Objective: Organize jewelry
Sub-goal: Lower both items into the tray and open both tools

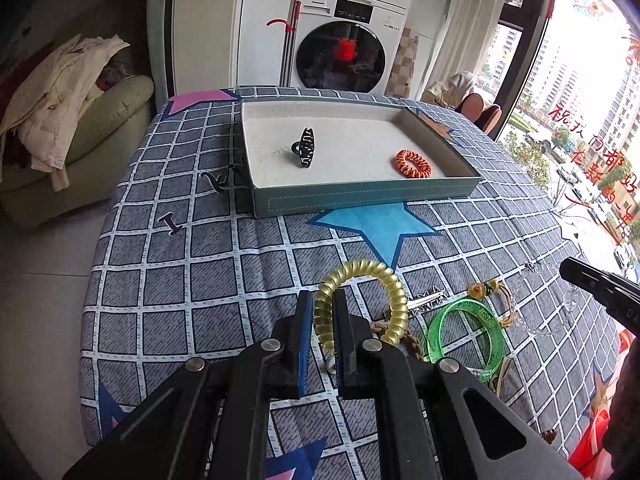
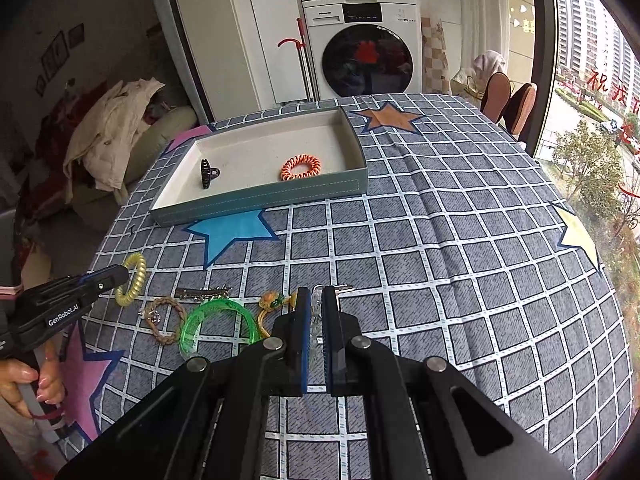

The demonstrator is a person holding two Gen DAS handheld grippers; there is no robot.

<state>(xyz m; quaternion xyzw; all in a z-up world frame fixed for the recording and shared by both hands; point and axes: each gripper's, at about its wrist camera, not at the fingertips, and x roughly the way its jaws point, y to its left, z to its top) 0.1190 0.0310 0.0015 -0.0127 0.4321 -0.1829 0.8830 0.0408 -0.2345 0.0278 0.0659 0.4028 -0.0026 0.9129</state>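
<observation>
meanwhile the left gripper point(image 1: 323, 300) has its fingers closed on the yellow coil bracelet point(image 1: 360, 300) above the table point(image 1: 208, 280), while the right gripper point(image 2: 316, 300) pinches a clear bead bracelet point(image 2: 317, 312), the tray point(image 2: 260, 200) lying well beyond.

the left gripper point(image 1: 324, 300) points steeply down, its jaws clamped on a yellow spiral hair tie point(image 1: 360, 300). the right gripper point(image 2: 316, 300) tilts down likewise, jaws nearly closed on a clear beaded bracelet point(image 2: 317, 312). a hand point(image 2: 28, 384) grasps the left gripper's handle.
</observation>
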